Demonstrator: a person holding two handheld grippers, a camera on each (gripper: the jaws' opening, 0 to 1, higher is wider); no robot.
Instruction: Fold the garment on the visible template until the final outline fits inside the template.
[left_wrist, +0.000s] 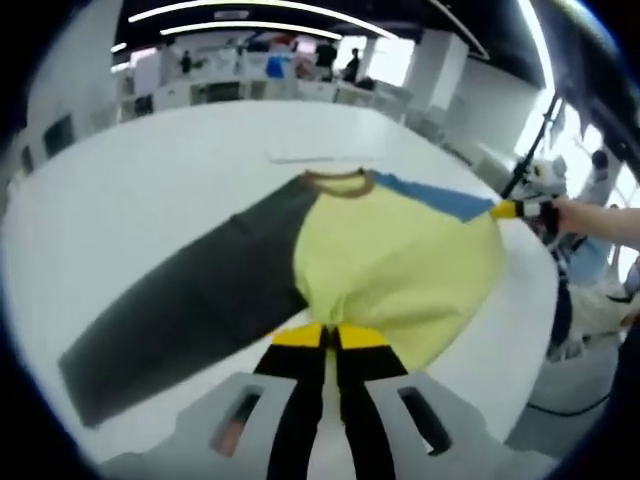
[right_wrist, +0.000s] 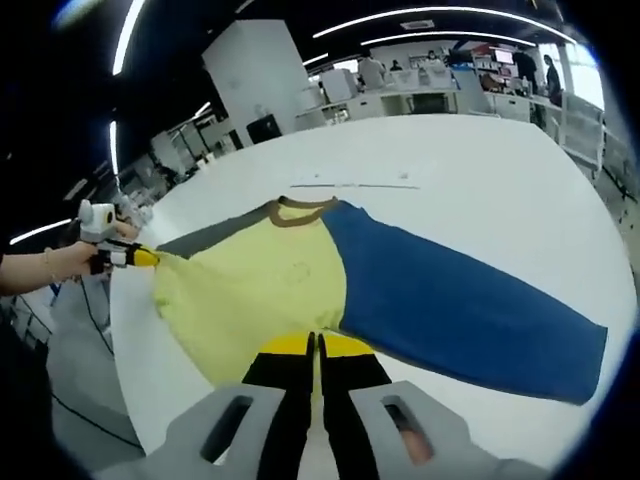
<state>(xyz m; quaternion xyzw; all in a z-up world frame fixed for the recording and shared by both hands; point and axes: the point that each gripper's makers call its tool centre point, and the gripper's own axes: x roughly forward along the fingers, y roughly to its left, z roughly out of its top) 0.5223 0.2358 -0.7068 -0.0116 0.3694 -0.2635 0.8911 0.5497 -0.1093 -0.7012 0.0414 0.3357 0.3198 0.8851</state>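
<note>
A long-sleeved shirt lies spread on the white table (left_wrist: 150, 180). It has a yellow body (left_wrist: 390, 250), a brown collar (left_wrist: 338, 182), a dark grey sleeve (left_wrist: 190, 300) and a blue sleeve (right_wrist: 450, 290). My left gripper (left_wrist: 330, 335) is shut on the yellow hem nearest me. At the left of the right gripper view the left gripper (right_wrist: 140, 257) pinches a corner of the yellow cloth. My right gripper (right_wrist: 315, 345) is likewise shut on the yellow hem. It enters the left gripper view (left_wrist: 510, 209) from the right, at the cloth's far corner beside the blue.
A thin pale line (right_wrist: 355, 185) runs across the table just beyond the collar. The table's rounded edge (left_wrist: 520, 350) drops off close to the shirt's hem. A person's hand (left_wrist: 590, 218) holds the right gripper. Desks and people stand far behind.
</note>
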